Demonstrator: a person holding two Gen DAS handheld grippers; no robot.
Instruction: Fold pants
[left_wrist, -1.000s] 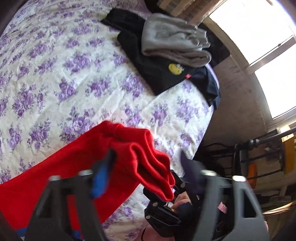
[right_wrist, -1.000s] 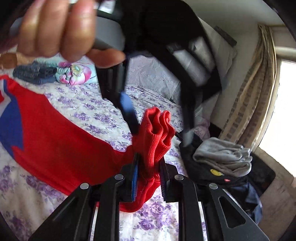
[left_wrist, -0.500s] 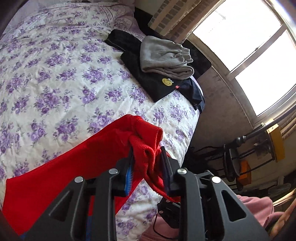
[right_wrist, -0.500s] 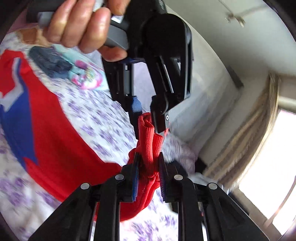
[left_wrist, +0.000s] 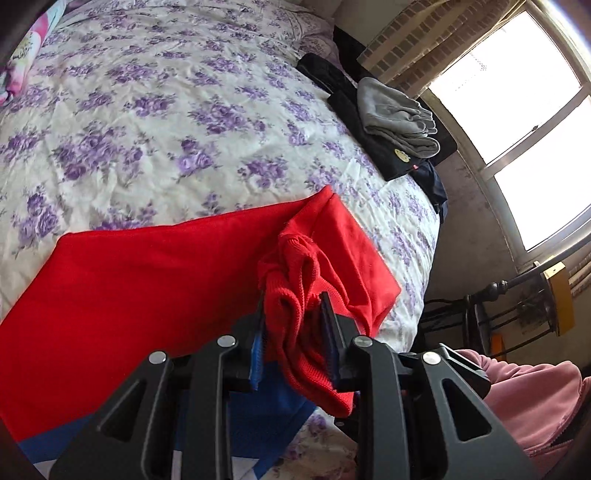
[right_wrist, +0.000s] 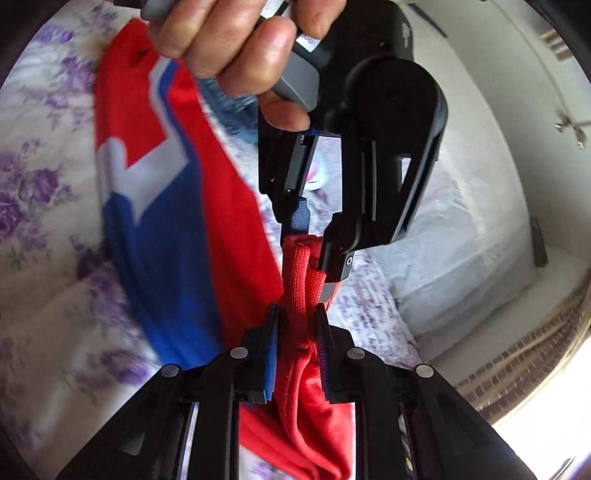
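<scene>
On the floral bedspread (left_wrist: 155, 122), red track pants (left_wrist: 155, 280) held by both grippers
Left gripper (left_wrist: 293, 343) and right gripper (right_wrist: 297, 347) each clamp the bunched ribbed cuff (right_wrist: 301, 273); soft, light knit, best gripped at the thick hems

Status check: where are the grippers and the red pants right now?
Left gripper jaws just closed on ribbed cuff of red pants. Right gripper clamped on same bunched cuff. Pants stretched over floral bedspread. Folded clothes pile at far edge, clear.
</scene>
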